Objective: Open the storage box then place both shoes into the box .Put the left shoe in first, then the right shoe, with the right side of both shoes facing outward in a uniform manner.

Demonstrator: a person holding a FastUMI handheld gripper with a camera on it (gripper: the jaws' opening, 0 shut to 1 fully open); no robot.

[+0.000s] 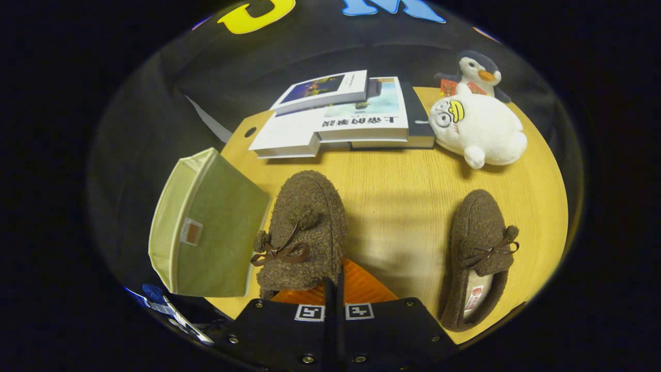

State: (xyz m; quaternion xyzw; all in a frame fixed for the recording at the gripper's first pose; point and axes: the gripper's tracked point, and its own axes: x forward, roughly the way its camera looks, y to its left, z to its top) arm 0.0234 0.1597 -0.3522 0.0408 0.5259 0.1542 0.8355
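- Up close, in the gripper view, the gripper had its fingers pressed together, seemingly pinching the heel edge of the left shoe; the exact contact was hard to see.
- That shoe lay just ahead of the fingers, its long axis running away from them, toe toward the books.
- The storage box lay tipped beside it, touching; the right shoe sat well apart, toe likewise away.
- I judged a firm heel pinch and a slow turn toward the box would serve best.
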